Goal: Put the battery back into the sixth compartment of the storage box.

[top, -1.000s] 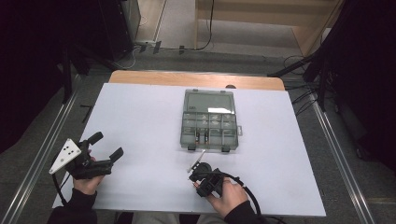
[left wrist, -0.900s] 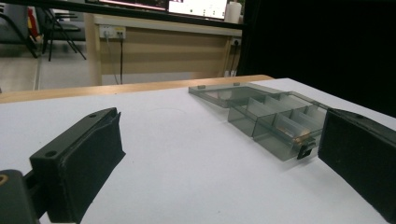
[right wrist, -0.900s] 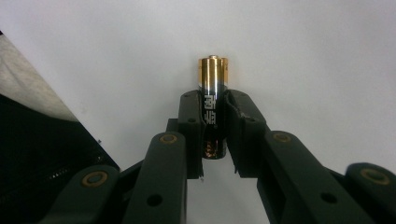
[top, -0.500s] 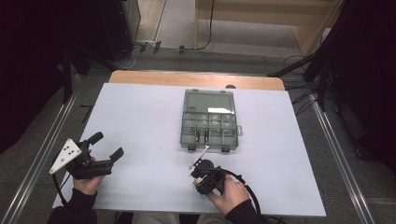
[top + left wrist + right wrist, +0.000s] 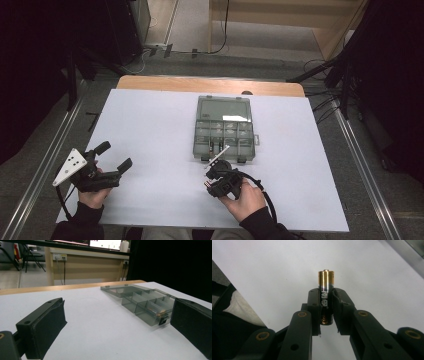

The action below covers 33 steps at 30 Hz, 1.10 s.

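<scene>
Black-and-gold battery [image 5: 326,296] is pinched in my right gripper [image 5: 326,305] at frame centre, left gripper [image 5: 117,322] gaping empty, so I'd keep it upright and ease toward the grey organiser box [image 5: 223,128] upper-middle

Two black padded jaws rise from the lower left and lower right of the frame, standing wide apart with nothing between them. Between and beyond them lies the white tabletop [image 5: 100,322]. At centre right sits a clear grey plastic compartment box [image 5: 145,303], lid laid open behind it. A wooden wall panel [image 5: 85,267] crosses the upper left.
</scene>
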Motion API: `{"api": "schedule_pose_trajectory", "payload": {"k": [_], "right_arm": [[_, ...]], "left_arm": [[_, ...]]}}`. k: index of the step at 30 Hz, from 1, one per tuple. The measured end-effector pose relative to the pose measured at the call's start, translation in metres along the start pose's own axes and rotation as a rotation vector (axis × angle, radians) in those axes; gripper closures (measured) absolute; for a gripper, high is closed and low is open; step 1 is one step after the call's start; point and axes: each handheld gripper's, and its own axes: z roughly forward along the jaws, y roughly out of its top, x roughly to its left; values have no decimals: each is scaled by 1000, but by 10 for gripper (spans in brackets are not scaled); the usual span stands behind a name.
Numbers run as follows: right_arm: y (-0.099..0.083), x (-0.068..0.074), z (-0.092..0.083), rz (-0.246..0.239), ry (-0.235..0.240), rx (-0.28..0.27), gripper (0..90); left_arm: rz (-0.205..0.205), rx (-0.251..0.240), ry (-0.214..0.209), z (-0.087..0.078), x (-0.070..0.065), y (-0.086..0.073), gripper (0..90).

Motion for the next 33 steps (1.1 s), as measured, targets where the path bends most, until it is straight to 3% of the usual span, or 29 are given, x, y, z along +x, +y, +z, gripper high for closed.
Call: {"api": "schedule_pose_trajectory", "payload": {"k": [13, 19, 29, 33], "right_arm": [[12, -16, -12, 51, 16, -85, 778], [17, -25, -12, 81, 20, -99, 778], [21, -48, -17, 168, 99, -179, 778], [23, -56, -17, 194, 96, -209, 778]], "left_arm": [[1, 1, 0, 0, 0, 0, 0], [0, 2, 1, 0, 0, 0, 0], [1, 1, 0, 0, 0, 0, 0], [2, -2, -1, 0, 0, 0, 0]]}}
